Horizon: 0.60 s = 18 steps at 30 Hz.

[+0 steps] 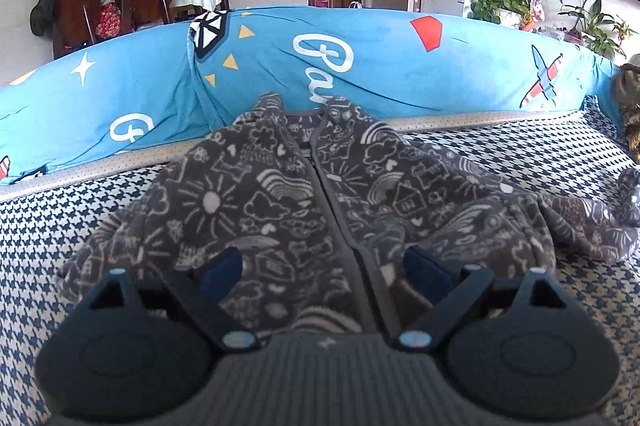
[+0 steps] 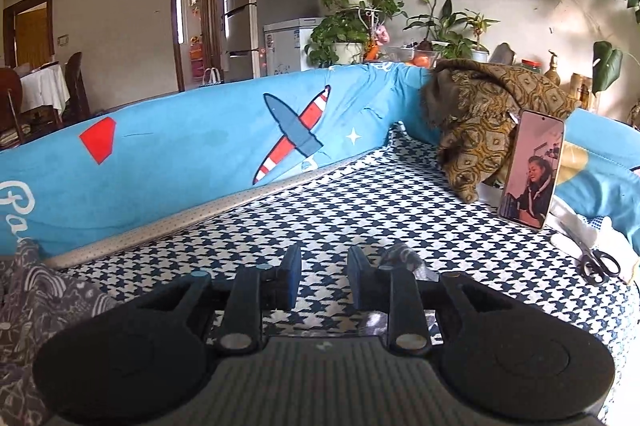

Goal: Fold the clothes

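A dark grey fleece jacket (image 1: 280,193) with white doodle print lies spread on the houndstooth-covered surface (image 1: 48,234), zipper running away from me and collar at the far end. My left gripper (image 1: 324,266) hovers low over its near hem, jaws wide open on either side of the zipper, with nothing pinched. In the right wrist view the jacket (image 2: 40,298) shows only at the left edge. My right gripper (image 2: 325,274) is off to its right above the bare cover, its blue pads a narrow gap apart with only houndstooth showing between them. A grey scrap of cloth (image 2: 404,258) peeks out beyond the right finger.
A rolled blue quilt (image 2: 200,153) with plane prints borders the far side. A brown patterned shawl (image 2: 480,121) is heaped in the corner, with a phone (image 2: 532,169) propped upright before it. Black scissors (image 2: 600,266) lie on white cloth at the right.
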Available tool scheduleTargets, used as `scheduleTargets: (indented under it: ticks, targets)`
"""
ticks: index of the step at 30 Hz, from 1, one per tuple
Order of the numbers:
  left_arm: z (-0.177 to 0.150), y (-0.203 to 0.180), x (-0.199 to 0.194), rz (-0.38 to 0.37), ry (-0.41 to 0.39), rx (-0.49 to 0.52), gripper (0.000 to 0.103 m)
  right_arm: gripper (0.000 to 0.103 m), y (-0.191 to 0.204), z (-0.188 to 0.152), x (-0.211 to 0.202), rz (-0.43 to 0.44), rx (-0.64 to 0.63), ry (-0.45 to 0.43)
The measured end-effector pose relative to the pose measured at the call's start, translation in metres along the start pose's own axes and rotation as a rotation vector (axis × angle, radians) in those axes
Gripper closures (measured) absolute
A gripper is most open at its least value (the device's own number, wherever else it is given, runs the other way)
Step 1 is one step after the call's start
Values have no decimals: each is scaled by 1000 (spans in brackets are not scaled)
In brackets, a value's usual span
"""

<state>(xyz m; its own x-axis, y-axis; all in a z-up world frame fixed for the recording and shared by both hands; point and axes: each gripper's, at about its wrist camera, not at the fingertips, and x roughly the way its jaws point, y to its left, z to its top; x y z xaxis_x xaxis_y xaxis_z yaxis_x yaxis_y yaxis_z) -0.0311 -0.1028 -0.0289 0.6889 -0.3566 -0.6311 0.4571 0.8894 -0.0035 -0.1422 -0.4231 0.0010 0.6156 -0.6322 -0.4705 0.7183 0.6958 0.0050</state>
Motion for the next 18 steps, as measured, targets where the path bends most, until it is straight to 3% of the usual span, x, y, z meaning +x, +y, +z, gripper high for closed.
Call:
scheduleTargets:
  ticks: [7,10,18]
  targets:
    - [3,26,-11,22,-29,-60,6,62,33,-8,-10,118,-39,32]
    - [5,38,-16,14,-36,-91,6,61,43,-13,-15,170,-21,66]
    - [11,76,-24,70,-65,-175,4,52,72,-34,-26,390,60,193]
